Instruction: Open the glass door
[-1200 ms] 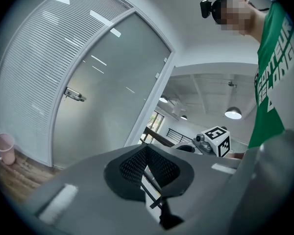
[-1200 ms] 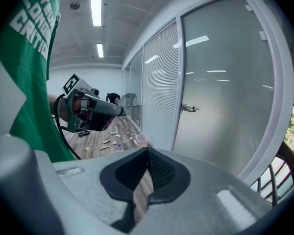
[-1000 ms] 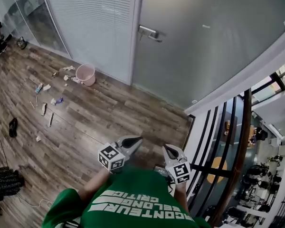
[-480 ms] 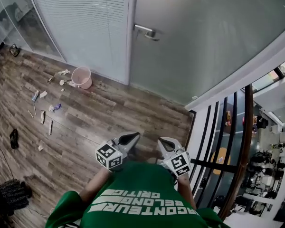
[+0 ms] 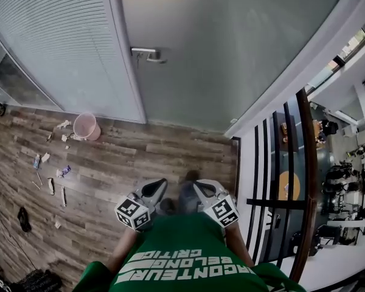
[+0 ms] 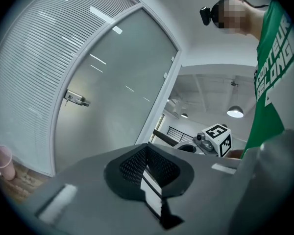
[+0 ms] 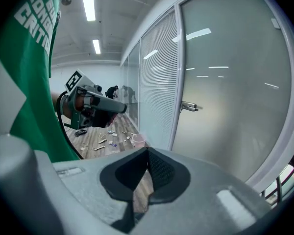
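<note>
Closer now, you face the glass door [image 5: 231,53]; its handle [image 5: 147,54] sits beyond reach, so left gripper [image 5: 160,184] and right gripper [image 5: 198,185] wait low, jaws pressed together, empty.

A wood-plank floor [image 5: 140,157] runs up to a partition wall of white horizontal blinds [image 5: 55,47]. A pink bin [image 5: 85,125] stands near the wall's foot among scattered litter [image 5: 64,171]. Along the floor's right edge stands a black-barred railing [image 5: 274,203] with a wooden handrail [image 5: 308,181]. Strip lights [image 7: 88,1] glow on the ceiling.
</note>
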The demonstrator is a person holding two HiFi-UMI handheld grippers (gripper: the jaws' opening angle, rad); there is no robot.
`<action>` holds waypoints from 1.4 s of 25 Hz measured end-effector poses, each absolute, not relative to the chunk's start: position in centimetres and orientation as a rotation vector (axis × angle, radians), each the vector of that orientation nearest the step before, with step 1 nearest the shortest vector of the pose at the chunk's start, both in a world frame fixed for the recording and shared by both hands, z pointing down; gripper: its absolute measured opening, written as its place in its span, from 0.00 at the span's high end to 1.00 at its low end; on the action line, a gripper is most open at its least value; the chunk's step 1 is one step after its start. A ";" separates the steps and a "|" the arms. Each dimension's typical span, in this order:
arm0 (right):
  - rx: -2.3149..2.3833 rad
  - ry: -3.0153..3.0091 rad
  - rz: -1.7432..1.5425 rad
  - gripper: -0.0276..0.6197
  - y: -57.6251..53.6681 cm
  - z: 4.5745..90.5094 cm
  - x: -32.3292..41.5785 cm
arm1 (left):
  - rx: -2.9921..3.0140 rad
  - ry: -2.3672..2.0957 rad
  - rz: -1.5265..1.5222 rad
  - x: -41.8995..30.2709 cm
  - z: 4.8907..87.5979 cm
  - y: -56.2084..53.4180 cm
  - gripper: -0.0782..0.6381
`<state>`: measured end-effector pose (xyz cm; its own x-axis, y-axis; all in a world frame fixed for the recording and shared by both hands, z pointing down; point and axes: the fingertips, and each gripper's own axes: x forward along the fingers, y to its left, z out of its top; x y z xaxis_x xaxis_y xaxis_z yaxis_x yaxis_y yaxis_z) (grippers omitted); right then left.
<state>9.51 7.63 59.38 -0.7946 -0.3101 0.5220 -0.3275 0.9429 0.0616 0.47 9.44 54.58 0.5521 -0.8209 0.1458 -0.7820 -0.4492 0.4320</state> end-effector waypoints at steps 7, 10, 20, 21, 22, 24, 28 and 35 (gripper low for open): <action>0.488 -2.539 0.041 0.97 0.9 59.8 9.4 | 2.432 -1.169 -0.033 3.0 54.8 3.4 0.87; 0.528 -2.511 0.024 0.97 -2.3 59.9 9.7 | 2.414 -1.172 -0.047 2.6 55.2 -0.1 0.87; 0.590 -2.544 0.102 0.97 -8.5 58.6 10.6 | 2.391 -1.174 -0.027 2.4 56.1 -5.8 0.87; 0.585 -2.529 0.087 0.97 -8.9 58.9 10.8 | 2.384 -1.174 -0.024 2.4 56.3 -6.2 0.87; 0.581 -2.522 0.078 0.97 -9.3 59.1 11.0 | 2.377 -1.175 -0.016 2.6 56.5 -6.6 0.87; 0.578 -2.526 0.073 0.97 -10.1 59.0 11.3 | 2.363 -1.182 0.007 2.9 57.0 -7.5 0.87; 0.586 -2.522 0.072 0.97 -11.8 58.3 12.2 | 2.358 -1.205 0.020 3.7 56.7 -9.8 0.84; 0.672 -2.521 0.107 0.97 -15.4 59.5 15.9 | 2.376 -1.160 0.047 6.8 56.9 -13.6 0.84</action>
<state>15.93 -15.36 59.53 -0.7392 -0.4420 0.5081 -0.4835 0.8735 0.0564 6.79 -13.60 56.85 0.6379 -0.7318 0.2396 -0.7490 -0.5173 0.4141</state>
